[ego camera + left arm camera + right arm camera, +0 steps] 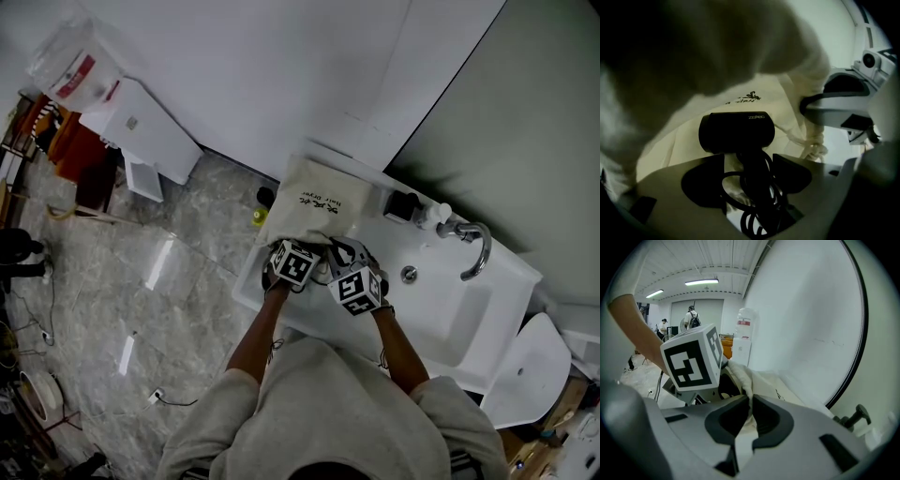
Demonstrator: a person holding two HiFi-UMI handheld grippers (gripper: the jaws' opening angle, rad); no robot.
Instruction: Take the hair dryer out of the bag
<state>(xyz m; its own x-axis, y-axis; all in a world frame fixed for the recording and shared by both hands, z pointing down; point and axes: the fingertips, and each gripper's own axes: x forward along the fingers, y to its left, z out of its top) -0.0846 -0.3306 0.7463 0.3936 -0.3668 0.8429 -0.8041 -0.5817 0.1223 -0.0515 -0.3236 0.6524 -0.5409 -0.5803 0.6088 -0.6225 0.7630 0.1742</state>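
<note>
A cream cloth bag [314, 199] lies on the white counter [251, 281] left of the sink. My left gripper [298, 255] reaches into the bag's mouth. In the left gripper view its jaws [749, 161] stand open inside the bag. The black hair dryer [736, 131] lies just beyond the tips, and its coiled black cord [757, 192] runs between the pads. My right gripper [345, 258] is shut on the bag's upper edge [740, 376] and holds the mouth up; the cloth is pinched between its pads [750, 401]. It also shows in the left gripper view, as the right gripper [843, 101].
A sink basin [450, 309] with a chrome faucet [473, 246] lies right of the bag. A small black box [401, 206] stands at the counter's back. A white cabinet [141, 127] stands on the floor at far left, and a toilet lid [530, 375] is at right.
</note>
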